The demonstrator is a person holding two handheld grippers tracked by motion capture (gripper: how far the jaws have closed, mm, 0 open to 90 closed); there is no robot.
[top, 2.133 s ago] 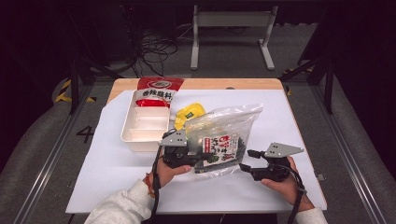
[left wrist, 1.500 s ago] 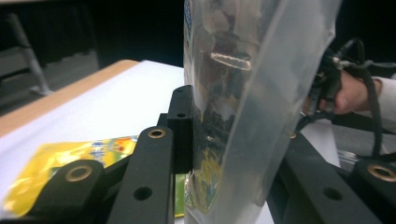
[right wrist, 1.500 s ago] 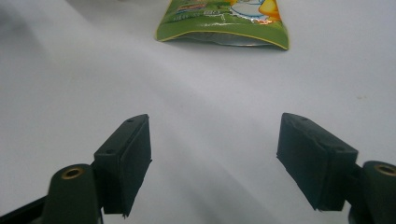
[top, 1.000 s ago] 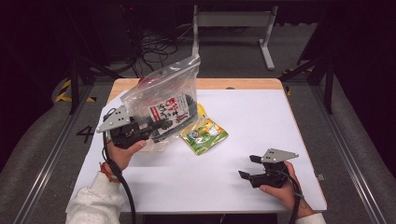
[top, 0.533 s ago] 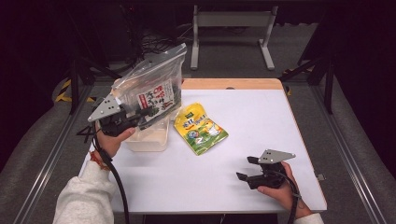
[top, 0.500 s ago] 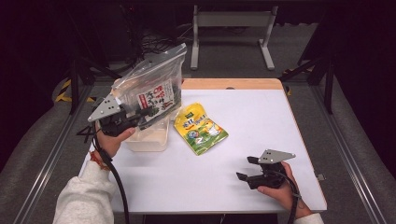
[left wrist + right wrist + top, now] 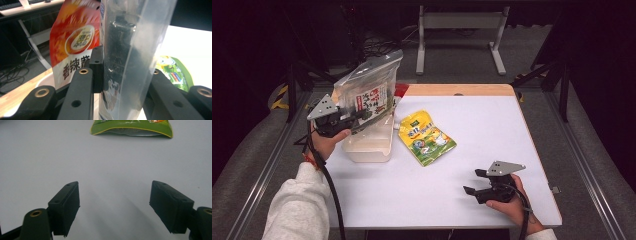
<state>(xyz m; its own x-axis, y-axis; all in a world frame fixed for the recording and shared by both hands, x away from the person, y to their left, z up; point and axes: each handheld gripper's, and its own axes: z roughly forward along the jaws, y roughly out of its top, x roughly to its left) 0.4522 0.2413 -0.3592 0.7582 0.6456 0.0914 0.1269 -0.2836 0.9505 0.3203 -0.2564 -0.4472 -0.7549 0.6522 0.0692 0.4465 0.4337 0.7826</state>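
A clear bag (image 7: 371,95) is clamped between the pads of the left gripper (image 7: 343,118) and held upright above the tub (image 7: 368,145). The right gripper (image 7: 475,183) is kept well apart from the tub, its fingers (image 7: 65,206) spread wide and empty.
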